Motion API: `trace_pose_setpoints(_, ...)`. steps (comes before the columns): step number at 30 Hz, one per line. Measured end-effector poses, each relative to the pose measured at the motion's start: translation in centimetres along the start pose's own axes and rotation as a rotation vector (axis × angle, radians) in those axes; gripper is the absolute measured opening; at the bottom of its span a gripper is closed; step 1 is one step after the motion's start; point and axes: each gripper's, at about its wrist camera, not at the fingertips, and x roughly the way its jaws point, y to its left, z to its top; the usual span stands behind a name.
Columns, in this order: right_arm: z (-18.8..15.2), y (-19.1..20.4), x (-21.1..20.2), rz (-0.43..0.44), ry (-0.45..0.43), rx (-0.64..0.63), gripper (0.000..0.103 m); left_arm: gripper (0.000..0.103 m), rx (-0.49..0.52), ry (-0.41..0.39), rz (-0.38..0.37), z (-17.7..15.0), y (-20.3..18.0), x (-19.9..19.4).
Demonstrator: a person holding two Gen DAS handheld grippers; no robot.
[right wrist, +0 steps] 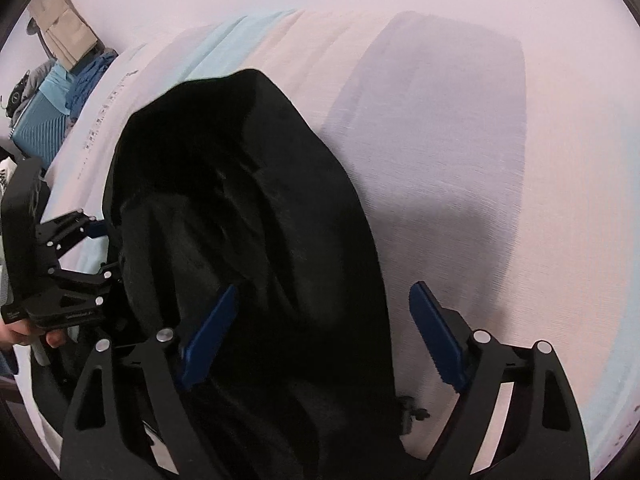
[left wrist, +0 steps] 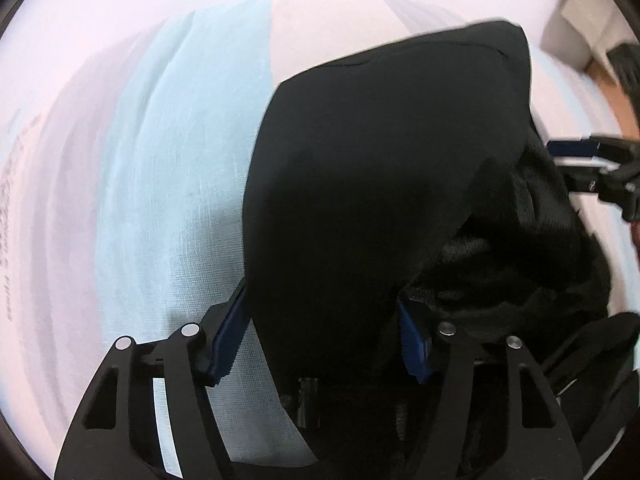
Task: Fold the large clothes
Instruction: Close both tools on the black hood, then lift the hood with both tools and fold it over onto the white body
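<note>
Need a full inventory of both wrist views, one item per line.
black garment: 1, black, bunched on the sheet, between both grippers' fingers
bed sheet: 1, pale pink with light blue stripes, under the garment
suitcase: 1, teal, far left of the right wrist view
cardboard box: 1, tan, above the suitcase
left gripper: 1, black with blue pads, jaws apart around the garment's edge
right gripper: 1, black with blue pads, jaws wide over the garment
hand: 1, holding the left gripper's handle

Black garment (left wrist: 360,184), bunched and rumpled, fleecy inner folds showing — lying on pale pink-and-blue cloth (left wrist: 168,168)
</note>
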Motion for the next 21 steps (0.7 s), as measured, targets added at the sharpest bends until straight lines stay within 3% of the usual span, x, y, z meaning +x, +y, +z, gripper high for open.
trace_pose_setpoints(5, 0.5, -0.6, 0.4, 0.014, 0.003, 0.006, 0.082, 0.065, 0.01, 0.002, -0.045, 0.0, 0.1, 0.0)
trace_pose_setpoints(9, 0.6, -0.5, 1.1, 0.012, 0.01, 0.017, 0.081, 0.076, 0.019, -0.012, 0.008, 0.3, -0.3, 0.4)
trace_pose_setpoints(13, 0.6, -0.6, 2.1, 0.042, 0.03, 0.051, 0.07, 0.073, 0.002, -0.016, 0.028, 0.4, -0.3, 0.8)
trace_pose_setpoints(16, 0.3, -1.5, 2.6, 0.041, 0.044, 0.088, 0.055, 0.056, 0.016, -0.014, 0.04, 0.6, -0.4, 0.9)
trace_pose_setpoints(21, 0.0, -2.6, 2.3, 0.031, 0.049, 0.152, 0.02, 0.016, -0.032, -0.03, -0.015, 0.9, 1.1, 0.5)
